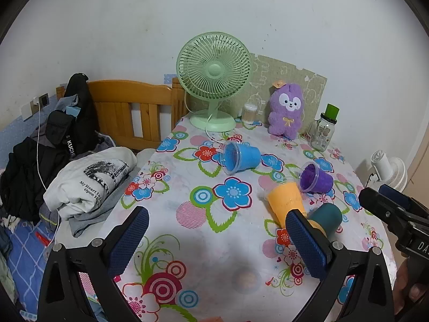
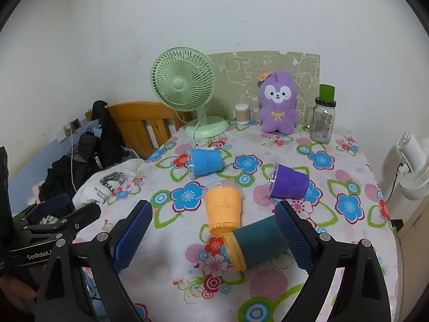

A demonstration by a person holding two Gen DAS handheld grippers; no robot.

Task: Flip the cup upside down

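Counter [image 2: 348, 161]: floral cloth, cups all tipped over
Teal cup [image 2: 257, 241]: on its side, touching right gripper [image 2: 214, 238] right jaw
Jaws: both wide, empty; left gripper [image 1: 217, 238] too
Risk: prob rolls into orange cup [image 2: 222, 209] when nudged

- Your right gripper [image 2: 214, 238] is spread wide above the table [image 2: 268, 281], holding nothing.
- Four cups lie on their sides: teal cup [image 2: 257, 244] at 3 o'clock beside your right finger, touching the orange cup [image 2: 222, 206]; blue cup [image 2: 205, 162] at 12; purple cup [image 2: 288, 182] at 1.
- Left gripper [image 2: 77, 214] shows at 9.
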